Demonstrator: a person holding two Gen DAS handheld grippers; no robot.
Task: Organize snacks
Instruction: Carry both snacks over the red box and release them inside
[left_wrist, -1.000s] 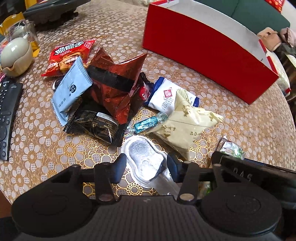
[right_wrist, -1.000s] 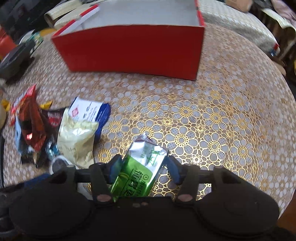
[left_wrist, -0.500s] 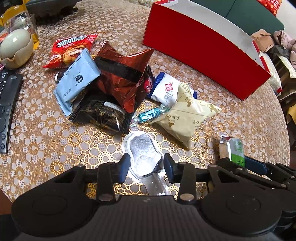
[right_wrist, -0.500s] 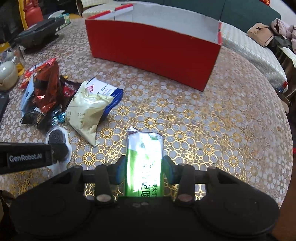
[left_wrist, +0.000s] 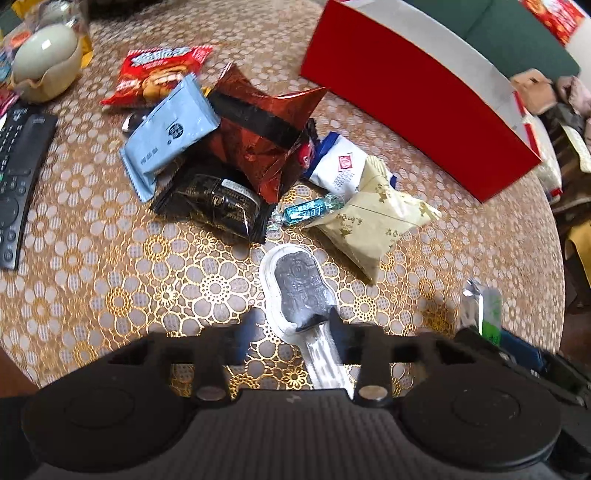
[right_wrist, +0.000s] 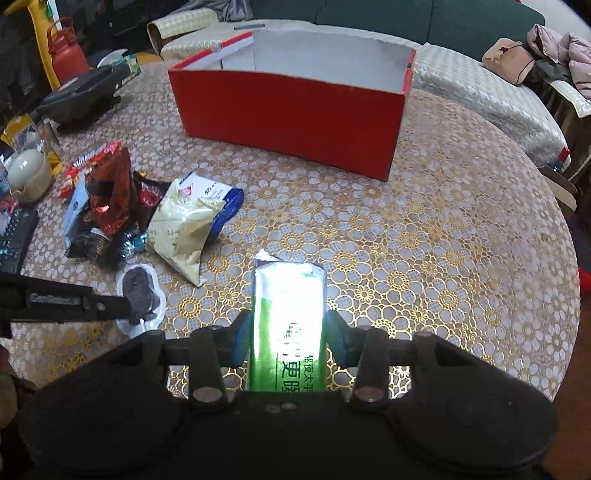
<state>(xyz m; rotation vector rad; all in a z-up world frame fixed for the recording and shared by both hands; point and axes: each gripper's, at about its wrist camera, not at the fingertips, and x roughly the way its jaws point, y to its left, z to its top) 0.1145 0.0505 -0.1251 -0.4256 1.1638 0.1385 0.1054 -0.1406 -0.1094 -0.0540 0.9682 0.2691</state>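
Two grippers are busy: my right gripper (right_wrist: 288, 338) clamps the green packet (right_wrist: 288, 317), lifted before the red box (right_wrist: 291, 110). My left gripper (left_wrist: 293, 328) is opening around the lollipop (left_wrist: 299, 291), seemingly unheld. Next, I carry the packet over the box.

green packet's (right_wrist: 288, 332) lower end hidden behind the right claw (right_wrist: 288, 338), print washed out by glare

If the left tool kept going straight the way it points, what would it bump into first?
Probably the lollipop in its clear wrapper, lying on the table between the opening left tool tips. Depth is hard to judge.
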